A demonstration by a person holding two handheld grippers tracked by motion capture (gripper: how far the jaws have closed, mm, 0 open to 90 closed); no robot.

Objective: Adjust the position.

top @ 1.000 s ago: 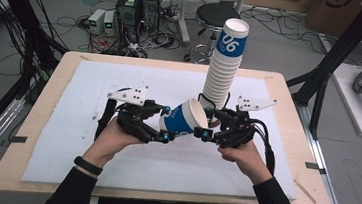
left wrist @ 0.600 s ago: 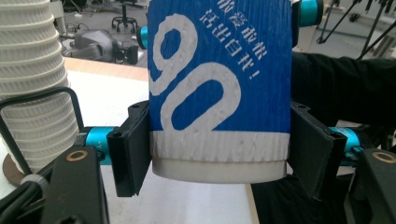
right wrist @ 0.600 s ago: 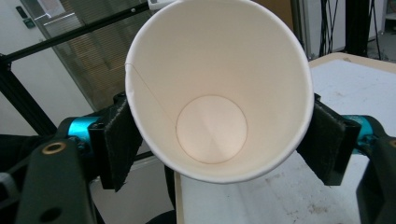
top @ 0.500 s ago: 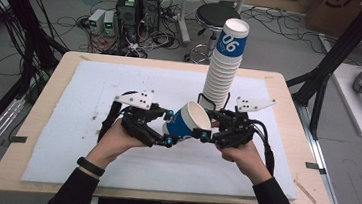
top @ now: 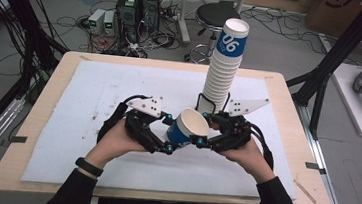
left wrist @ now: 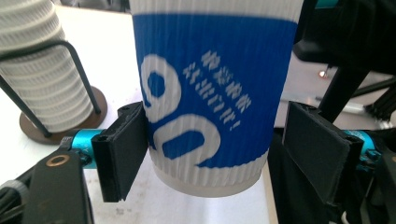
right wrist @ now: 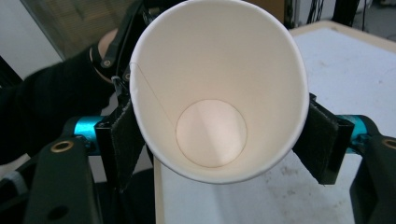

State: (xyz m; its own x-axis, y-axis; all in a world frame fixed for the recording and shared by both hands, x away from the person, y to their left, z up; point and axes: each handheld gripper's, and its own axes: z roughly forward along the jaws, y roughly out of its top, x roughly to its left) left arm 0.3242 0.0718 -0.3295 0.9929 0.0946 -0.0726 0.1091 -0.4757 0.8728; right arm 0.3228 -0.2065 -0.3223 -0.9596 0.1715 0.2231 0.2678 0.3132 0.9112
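Between right gripper [right wrist: 219, 135] jaws: paper cup [right wrist: 217, 88], both pads pressed on wall near rim after closing in, mouth turned to right gripper view, white inside and round bottom plain there. Left gripper view gives cup's outside: blue band, white print, base. Left gripper [left wrist: 217, 149] jaws just opening; left pad touches cup, right pad stands clear. High view: cup [top: 186, 128] tilted above white mat [top: 94, 93], between both hands at table's near middle, forearms converging from bottom. Behind, cup stack [top: 223, 68] in wire holder.
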